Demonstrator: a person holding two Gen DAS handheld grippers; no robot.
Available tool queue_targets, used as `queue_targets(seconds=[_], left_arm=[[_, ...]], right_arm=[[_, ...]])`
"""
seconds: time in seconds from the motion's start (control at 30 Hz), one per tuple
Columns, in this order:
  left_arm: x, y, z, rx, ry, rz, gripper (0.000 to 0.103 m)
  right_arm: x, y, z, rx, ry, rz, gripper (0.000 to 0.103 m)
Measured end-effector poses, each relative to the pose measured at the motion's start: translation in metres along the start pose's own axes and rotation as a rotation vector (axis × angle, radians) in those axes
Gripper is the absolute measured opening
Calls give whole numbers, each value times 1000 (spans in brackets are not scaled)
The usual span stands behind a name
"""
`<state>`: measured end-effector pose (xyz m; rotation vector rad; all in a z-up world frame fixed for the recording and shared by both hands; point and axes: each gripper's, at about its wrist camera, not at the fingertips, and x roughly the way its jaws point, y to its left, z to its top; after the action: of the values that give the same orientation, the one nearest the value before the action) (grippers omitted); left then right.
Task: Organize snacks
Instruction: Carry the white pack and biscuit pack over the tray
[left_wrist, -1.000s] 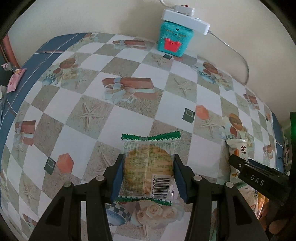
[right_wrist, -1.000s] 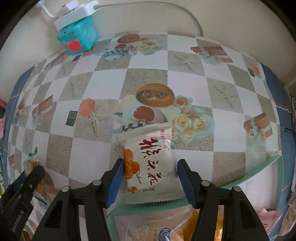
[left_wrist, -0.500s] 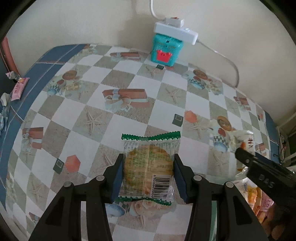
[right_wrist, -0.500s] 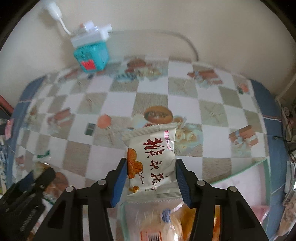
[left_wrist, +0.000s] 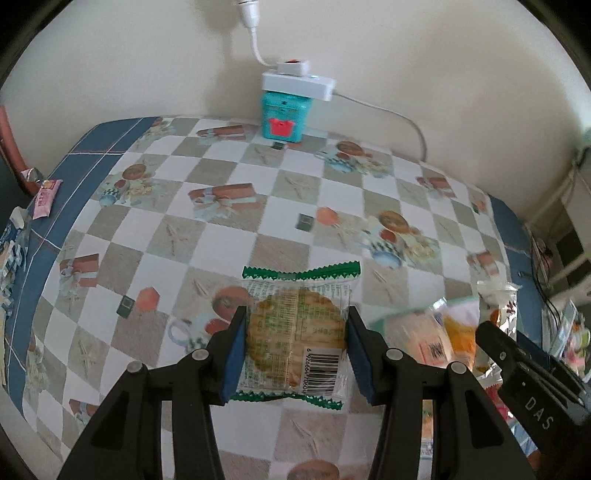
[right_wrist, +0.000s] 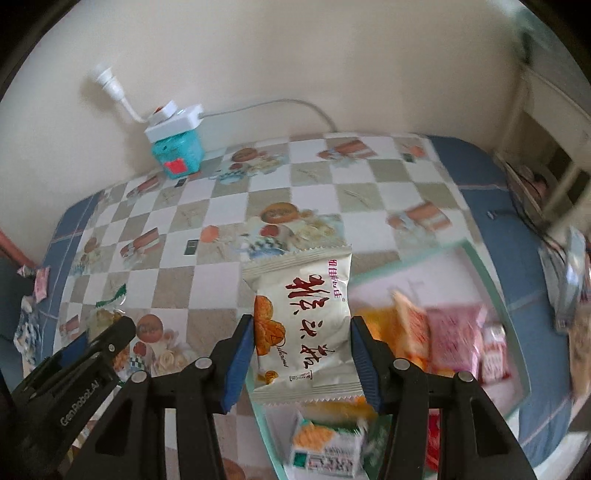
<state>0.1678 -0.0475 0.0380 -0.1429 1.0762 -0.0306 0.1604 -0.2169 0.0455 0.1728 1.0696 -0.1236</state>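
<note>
My left gripper (left_wrist: 294, 349) is shut on a clear green-edged cracker packet (left_wrist: 297, 334), held above the checkered tablecloth (left_wrist: 229, 236). My right gripper (right_wrist: 303, 363) is shut on a white snack bag with red characters (right_wrist: 306, 325), raised over the near-left corner of a pale green tray (right_wrist: 491, 280). The tray holds several snack packs: orange, pink and a small green-and-white box (right_wrist: 327, 448). The right gripper's arm (left_wrist: 532, 384) shows at the right of the left wrist view, and the left gripper's arm (right_wrist: 74, 376) at the left of the right wrist view.
A teal box (left_wrist: 282, 118) with a white power strip (left_wrist: 299, 83) on top stands by the back wall. Loose wrappers lie on the blue cloth border at the left (left_wrist: 44, 197). More snack packs (left_wrist: 436, 336) sit to the right, blurred.
Both grippers have risen with their packets, so more of the table and wall shows. The right gripper's pads came in against the white bag. The tray's contents have come into view.
</note>
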Motion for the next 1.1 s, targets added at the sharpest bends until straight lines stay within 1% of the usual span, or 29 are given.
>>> queue_targets(seconds=[0.17, 0.3, 0.4, 0.57, 0.67, 0.77, 1.0, 1.1], left_arm=[[-9, -22, -14, 56, -3, -21, 52], [-12, -48, -23, 112, 1, -66, 52], [-11, -66, -28, 147, 10, -106, 52], [-5, -97, -38, 197, 43, -176, 52], [1, -115, -44, 223, 70, -217, 52], [4, -127, -49, 252, 76, -220, 52], [11, -138, -55, 276, 93, -228, 52], [17, -137, -55, 261, 113, -241, 52]], right_arm=[[-15, -36, -29, 115, -24, -55, 54], [-24, -69, -46, 217, -39, -83, 54], [-25, -87, -53, 253, -44, -102, 54], [-25, -112, -59, 309, -51, -111, 54], [-23, -120, -60, 325, -47, -101, 54], [-21, -127, -61, 336, -41, -92, 54], [-18, -133, -61, 343, -35, -84, 55], [-16, -135, -62, 349, -30, -65, 55]])
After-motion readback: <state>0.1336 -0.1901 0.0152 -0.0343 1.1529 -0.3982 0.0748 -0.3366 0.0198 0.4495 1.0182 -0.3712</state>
